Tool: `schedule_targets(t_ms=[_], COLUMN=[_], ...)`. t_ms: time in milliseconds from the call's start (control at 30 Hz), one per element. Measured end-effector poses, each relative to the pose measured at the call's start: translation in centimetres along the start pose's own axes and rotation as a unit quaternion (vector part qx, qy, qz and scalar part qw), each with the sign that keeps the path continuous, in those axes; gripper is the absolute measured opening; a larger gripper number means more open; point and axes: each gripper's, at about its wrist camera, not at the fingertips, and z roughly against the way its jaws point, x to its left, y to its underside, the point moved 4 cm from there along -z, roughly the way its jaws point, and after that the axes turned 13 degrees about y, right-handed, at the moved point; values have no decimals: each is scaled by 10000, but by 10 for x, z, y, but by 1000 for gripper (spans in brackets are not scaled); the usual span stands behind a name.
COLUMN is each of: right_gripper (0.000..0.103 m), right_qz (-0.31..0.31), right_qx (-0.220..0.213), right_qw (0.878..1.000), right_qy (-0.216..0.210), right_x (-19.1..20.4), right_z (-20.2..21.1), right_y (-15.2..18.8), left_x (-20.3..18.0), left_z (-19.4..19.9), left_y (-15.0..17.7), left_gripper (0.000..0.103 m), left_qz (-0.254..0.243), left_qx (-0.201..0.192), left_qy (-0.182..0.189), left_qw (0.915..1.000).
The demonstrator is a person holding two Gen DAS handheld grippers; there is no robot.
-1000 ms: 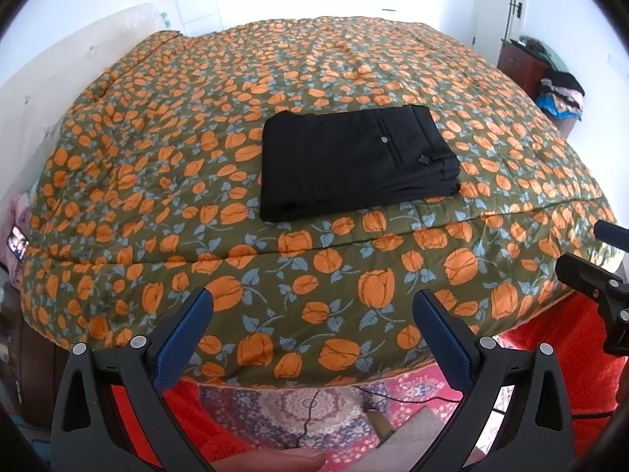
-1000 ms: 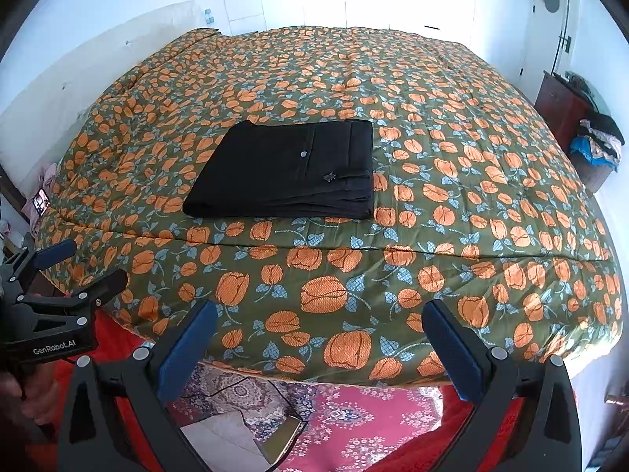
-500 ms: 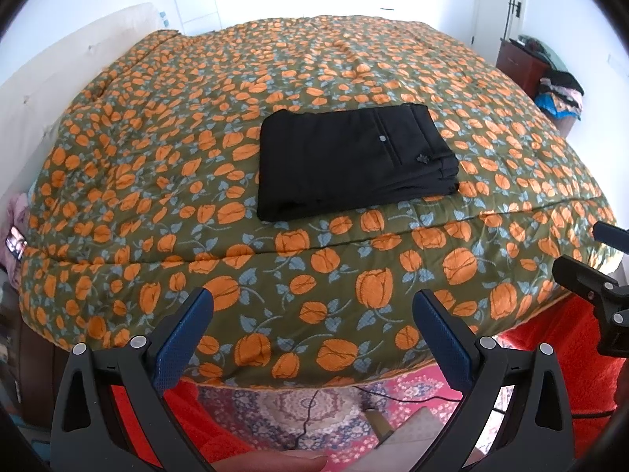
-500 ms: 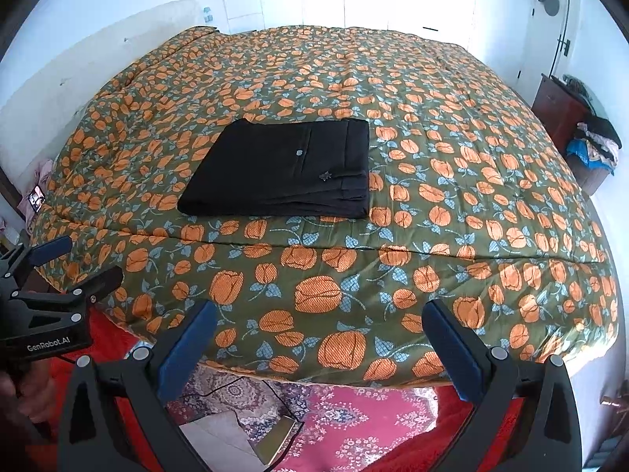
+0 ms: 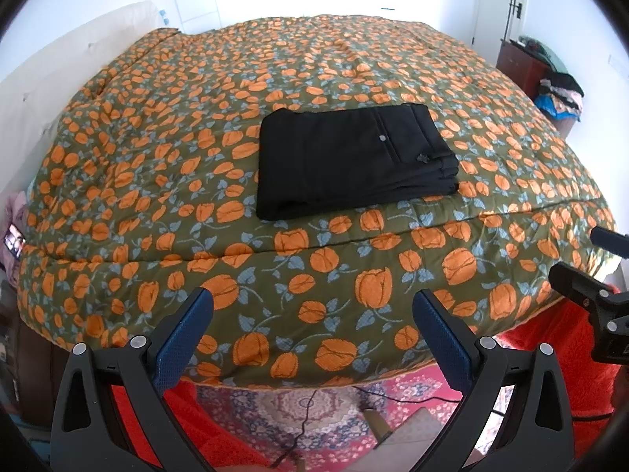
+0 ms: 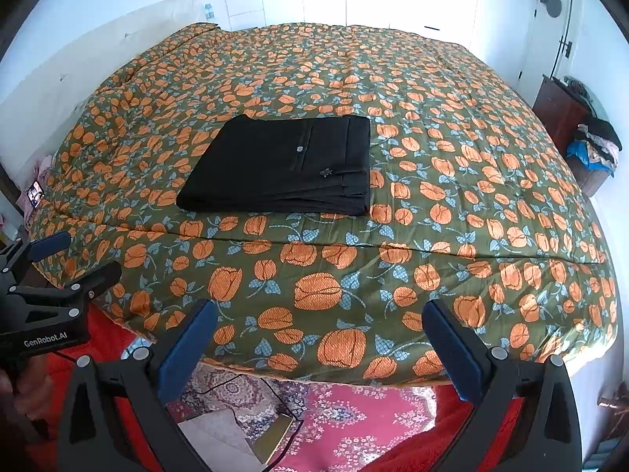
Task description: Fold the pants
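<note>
Black pants point(image 5: 350, 161) point(image 6: 287, 169) lie folded into a flat rectangle on the bed, near its front edge, with a back pocket button facing up. My left gripper point(image 5: 312, 306) is open and empty, held back off the bed's front edge, well short of the pants. My right gripper point(image 6: 320, 318) is also open and empty, likewise below the hanging quilt edge. Each gripper shows at the side of the other's view: the right one point(image 5: 589, 275) and the left one point(image 6: 63, 263).
A quilt with orange tulips point(image 5: 157, 149) point(image 6: 471, 181) covers the bed. A dark cabinet with piled clothes point(image 5: 550, 82) point(image 6: 589, 137) stands at the right wall. A patterned rug point(image 6: 334, 413), red fabric and a cable lie on the floor below.
Both grippers have drawn slightly back and down from the bed; the pants sit a little higher in both views. Nothing was grasped or let go.
</note>
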Motion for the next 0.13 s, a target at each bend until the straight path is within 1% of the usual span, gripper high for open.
schedule_targets(t_ms=[133], right_gripper=[103], right_qz=[-9], right_qx=[-2], right_qw=[10000], right_qy=[1], right_x=[-1], right_z=[0], right_y=[1], left_x=[0], left_z=[6], left_y=[-2], left_gripper=[101], left_qz=[15], left_qx=[-161], left_qy=[-7], left_qw=[9999])
